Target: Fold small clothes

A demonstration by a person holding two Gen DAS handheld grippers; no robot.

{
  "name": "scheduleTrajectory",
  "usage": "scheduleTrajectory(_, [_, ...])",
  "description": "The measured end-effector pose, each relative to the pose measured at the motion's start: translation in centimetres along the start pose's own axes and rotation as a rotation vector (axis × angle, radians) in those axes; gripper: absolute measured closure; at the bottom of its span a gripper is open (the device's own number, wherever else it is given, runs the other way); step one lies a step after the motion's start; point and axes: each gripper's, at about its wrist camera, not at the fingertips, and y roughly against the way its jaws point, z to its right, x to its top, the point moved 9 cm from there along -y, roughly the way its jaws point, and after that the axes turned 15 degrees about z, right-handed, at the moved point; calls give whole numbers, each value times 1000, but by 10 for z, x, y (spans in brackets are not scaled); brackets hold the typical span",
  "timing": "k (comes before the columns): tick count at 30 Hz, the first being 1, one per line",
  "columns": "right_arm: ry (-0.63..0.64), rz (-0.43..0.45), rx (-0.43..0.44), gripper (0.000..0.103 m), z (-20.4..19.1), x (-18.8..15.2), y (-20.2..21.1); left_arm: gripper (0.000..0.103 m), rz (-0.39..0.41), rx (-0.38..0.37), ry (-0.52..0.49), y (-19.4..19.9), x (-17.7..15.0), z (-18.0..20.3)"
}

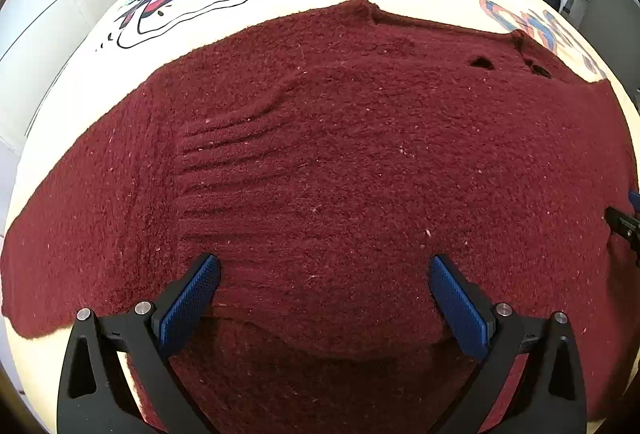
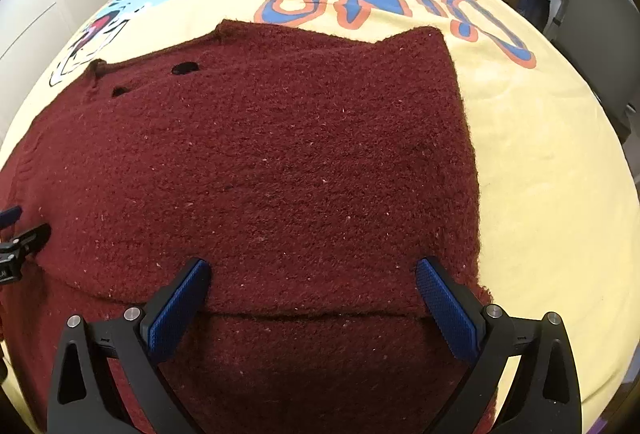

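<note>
Maroon sweater [image 1: 320, 154] lies flat on yellow printed bedsheet [image 2: 540, 154]. Hem edge at 6 o'clock already turned up over body. Left claw [image 1: 324, 282] released, empty, over fabric. Right claw [image 2: 312, 282] likewise spread, empty. Sleeve at 9 o'clock unfolded; most folding left.

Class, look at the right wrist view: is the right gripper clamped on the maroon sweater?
No, the right gripper is wide open above the maroon sweater.

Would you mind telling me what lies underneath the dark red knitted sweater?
The dark red knitted sweater lies spread on a pale yellow printed bedsheet, which shows all around it. The print continues toward the sweater's far edge, but whatever is beneath the knit is covered and cannot be seen.
</note>
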Motion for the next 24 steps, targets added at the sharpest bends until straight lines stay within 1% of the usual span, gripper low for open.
scheduleTrajectory(3, [10, -11, -22, 1, -5, 2, 4, 1, 6, 12, 10, 2, -1, 2])
scheduleTrajectory(5, [12, -9, -11, 1, -10, 6, 11, 1, 4, 18, 9, 3, 1, 3])
scheduleTrajectory(8, [4, 17, 14, 0, -14, 15, 27, 1, 8, 13, 18, 13, 5, 2])
scheduleTrajectory(12, [21, 62, 28, 0, -19, 27, 53, 1, 26, 30, 64, 32, 10, -18])
scheduleTrajectory(15, [52, 96, 30, 0, -24, 34, 74, 1, 47, 58, 116, 52, 13, -50])
scheduleTrajectory(18, [96, 104, 43, 0, -32, 35, 86, 1, 59, 95, 161, 74, 8, -80])
scheduleTrajectory(21, [120, 109, 42, 0, -37, 33, 96, 1, 60, 157, 215, 92, 0, -120])
scheduleTrajectory(22, [111, 109, 51, 0, -39, 31, 100, 1, 49, 191, 243, 98, -7, -140])
scheduleTrajectory(24, [85, 110, 67, 0, -41, 30, 106, 1, 28, 235, 308, 107, -19, -170])
